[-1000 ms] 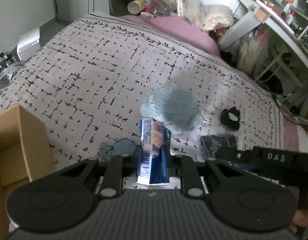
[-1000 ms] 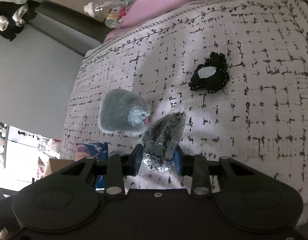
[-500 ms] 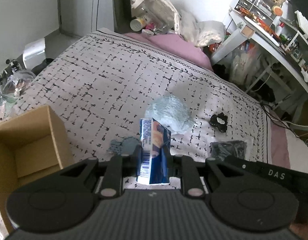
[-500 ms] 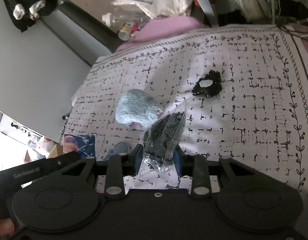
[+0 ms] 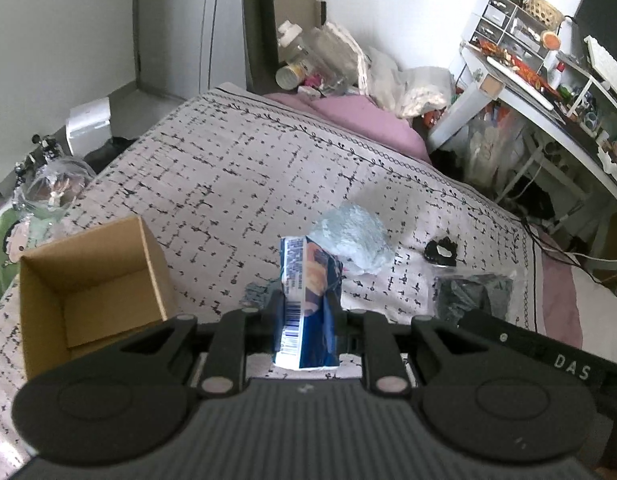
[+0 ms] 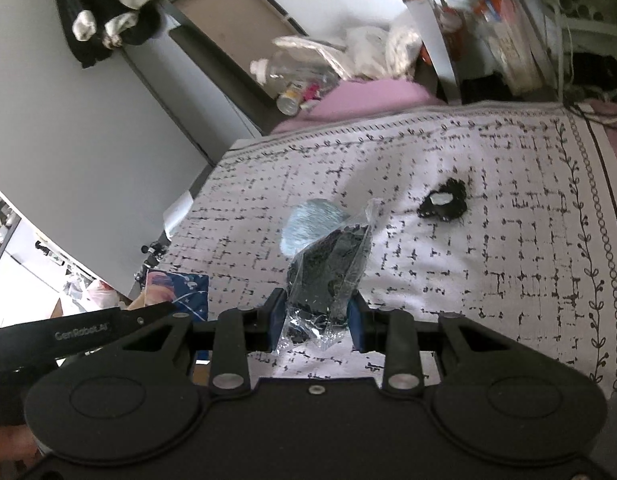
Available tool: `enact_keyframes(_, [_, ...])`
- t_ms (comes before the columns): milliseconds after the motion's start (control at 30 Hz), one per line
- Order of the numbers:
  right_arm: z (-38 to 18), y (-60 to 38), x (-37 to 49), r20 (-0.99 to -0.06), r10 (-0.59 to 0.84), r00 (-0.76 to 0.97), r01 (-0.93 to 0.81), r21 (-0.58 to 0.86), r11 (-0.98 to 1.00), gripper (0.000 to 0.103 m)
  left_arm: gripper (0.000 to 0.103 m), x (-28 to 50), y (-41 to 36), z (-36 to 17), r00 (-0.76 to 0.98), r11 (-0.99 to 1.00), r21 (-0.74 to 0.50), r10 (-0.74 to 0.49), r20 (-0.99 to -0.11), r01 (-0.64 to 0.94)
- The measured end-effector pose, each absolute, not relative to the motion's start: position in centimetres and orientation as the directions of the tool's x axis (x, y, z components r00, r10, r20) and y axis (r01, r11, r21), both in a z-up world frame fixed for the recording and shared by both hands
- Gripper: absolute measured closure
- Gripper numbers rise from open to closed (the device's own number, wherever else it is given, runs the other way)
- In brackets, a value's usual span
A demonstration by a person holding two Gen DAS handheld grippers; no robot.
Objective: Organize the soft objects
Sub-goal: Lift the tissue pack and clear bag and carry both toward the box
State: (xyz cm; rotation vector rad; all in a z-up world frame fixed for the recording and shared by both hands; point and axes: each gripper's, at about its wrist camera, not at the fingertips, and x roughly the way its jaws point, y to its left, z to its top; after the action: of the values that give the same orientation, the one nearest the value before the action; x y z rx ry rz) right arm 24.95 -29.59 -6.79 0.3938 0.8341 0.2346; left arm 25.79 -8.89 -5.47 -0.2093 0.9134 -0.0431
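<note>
Cluttered desk (image 5: 540, 92) (white) — pink pillow (image 5: 360, 116)

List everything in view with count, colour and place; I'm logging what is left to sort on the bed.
Open cardboard box: one, brown, bed's left edge.
Fluffy plush ball: one, grey-blue, mid-bed.
Frilly scrunchie: one, black with white patch, on bed, right of plush.
Small knitted piece: one, grey, on bed behind left fingers.
Patterned bedspread: one, white and black.
Printed packet: one, blue, in left gripper.
Clear plastic bag of dark fabric: one, in right gripper.
</note>
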Motion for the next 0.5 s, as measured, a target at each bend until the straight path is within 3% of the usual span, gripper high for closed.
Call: enact_keyframes(500, [-4.5,-27.1,23.3,-0.619,0.374,0.690,-0.119,0.413,0.903,0.071,0.084,23.0,-5.7,-4.2,0.642,0.978,-0.191,-0.095,-0.761,-0.082])
